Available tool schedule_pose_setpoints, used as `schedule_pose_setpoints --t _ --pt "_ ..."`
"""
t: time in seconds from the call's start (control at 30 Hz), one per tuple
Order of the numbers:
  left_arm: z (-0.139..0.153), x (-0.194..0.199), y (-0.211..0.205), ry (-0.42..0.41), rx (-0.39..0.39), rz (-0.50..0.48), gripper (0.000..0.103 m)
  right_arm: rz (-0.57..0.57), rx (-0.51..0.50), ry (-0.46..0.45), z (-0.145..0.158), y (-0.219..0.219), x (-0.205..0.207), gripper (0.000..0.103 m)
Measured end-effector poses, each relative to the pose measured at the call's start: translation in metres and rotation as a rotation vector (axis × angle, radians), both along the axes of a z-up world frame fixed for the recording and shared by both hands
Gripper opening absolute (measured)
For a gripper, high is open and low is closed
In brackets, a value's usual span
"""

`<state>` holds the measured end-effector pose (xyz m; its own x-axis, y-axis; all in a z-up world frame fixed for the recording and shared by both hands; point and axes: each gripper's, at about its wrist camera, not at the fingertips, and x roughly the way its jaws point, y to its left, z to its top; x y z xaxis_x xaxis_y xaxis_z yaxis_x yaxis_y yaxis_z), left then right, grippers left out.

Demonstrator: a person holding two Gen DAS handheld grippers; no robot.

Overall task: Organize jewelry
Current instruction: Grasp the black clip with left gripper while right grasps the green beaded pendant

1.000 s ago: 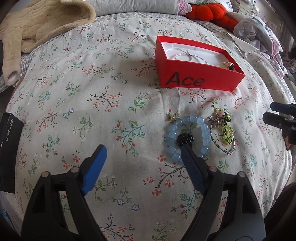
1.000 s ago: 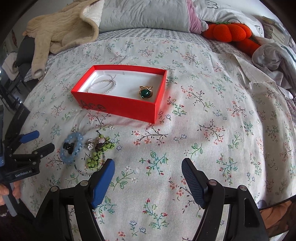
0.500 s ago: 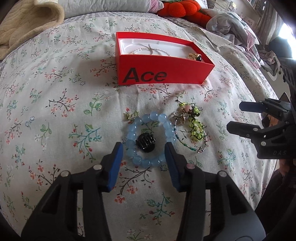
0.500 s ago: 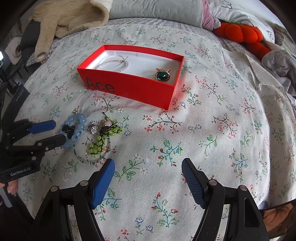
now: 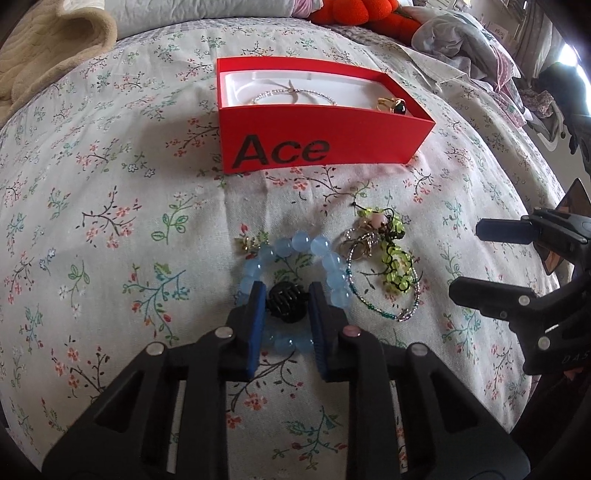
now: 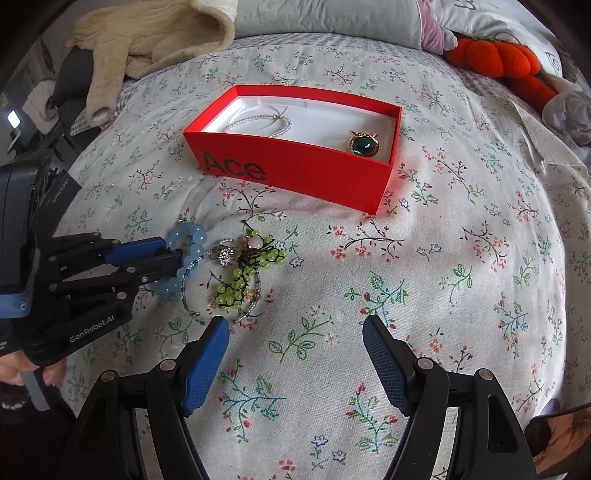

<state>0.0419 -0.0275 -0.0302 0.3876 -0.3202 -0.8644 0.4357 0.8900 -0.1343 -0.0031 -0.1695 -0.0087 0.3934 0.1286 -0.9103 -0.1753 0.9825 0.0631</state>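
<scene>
A red "Ace" box sits on the floral bedspread and holds a pearl bracelet and a green-stone ring. In front of it lie a blue bead bracelet, a green bead tangle and a thin beaded bangle. My left gripper is shut on a small black claw clip inside the blue bracelet's ring. My right gripper is open and empty, just in front of the green beads.
A beige sweater and a pillow lie at the head of the bed. An orange plush and crumpled clothes are at the back right. A black device is at the left edge.
My left gripper has moved in over the blue bracelet and closed its fingers from wide open onto the black claw clip. My right gripper has stayed open and shifted slightly closer to the jewelry.
</scene>
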Motion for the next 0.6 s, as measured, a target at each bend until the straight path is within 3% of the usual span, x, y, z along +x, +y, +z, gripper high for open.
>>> schedule_pose_setpoints --t 0.33,0.6 --pt "0.018 -0.007 0.016 -0.021 -0.049 0.016 0.025 0.074 0.075 0.030 -0.015 0.029 0.002 0.076" --pt "0.019 -0.007 0.023 -0.016 -0.052 0.023 0.025 0.060 0.106 0.022 -0.026 0.034 0.015 0.076"
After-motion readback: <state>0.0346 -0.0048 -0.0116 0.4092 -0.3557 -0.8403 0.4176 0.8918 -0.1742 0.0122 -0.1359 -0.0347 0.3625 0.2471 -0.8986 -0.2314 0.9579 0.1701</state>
